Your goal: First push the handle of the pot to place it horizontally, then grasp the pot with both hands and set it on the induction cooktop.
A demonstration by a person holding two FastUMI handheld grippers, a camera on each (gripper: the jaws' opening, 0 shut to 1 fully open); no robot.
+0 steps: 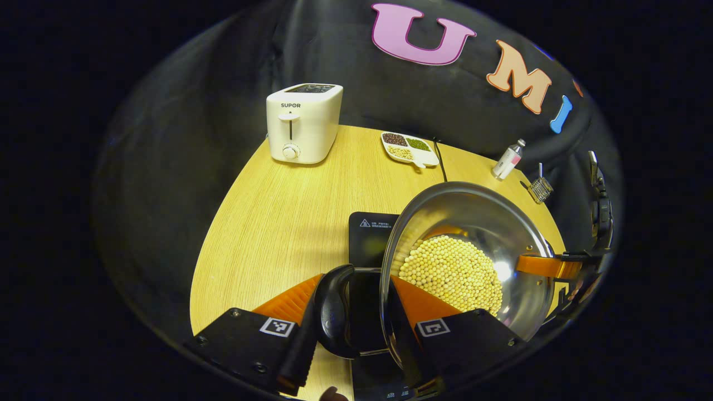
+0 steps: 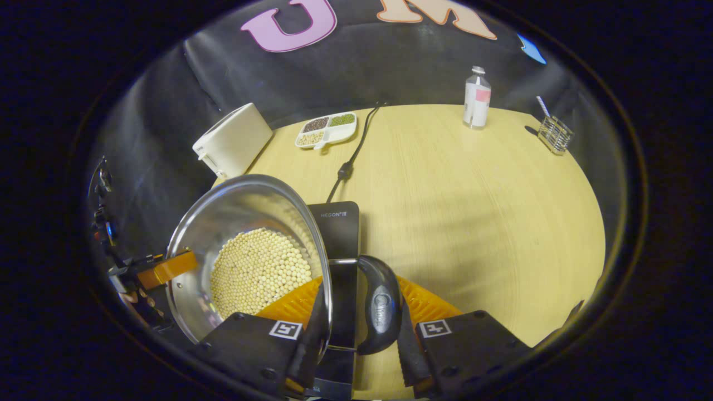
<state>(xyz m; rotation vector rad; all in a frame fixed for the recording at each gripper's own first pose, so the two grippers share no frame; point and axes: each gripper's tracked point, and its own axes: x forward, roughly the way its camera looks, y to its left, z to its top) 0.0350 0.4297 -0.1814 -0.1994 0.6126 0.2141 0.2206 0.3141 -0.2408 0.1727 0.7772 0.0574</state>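
Pot [image 1: 490, 223]: we see a steel pot holding pale round beans [image 1: 451, 273], above the cooktop.
Near handle [image 1: 333, 312]: a dark loop handle; we see it between the left gripper's [image 1: 356, 328] two fingers, with the pot rim alongside.
Far side: we note the right gripper [image 1: 551, 266] at the opposite rim; its closure we cannot tell.
Cooktop [image 1: 370, 234]: a black slab beneath the pot, partly covered.
Table [image 1: 289, 211]: light wood.
Toaster [image 1: 303, 122]: white, at the far left.
Divided dish [image 1: 409, 147]: three compartments of grains, beside a black cable [image 1: 440, 159].
Bottle [image 1: 508, 160]: small, at the far right.
Wire holder [image 1: 540, 189]: just beyond the bottle.
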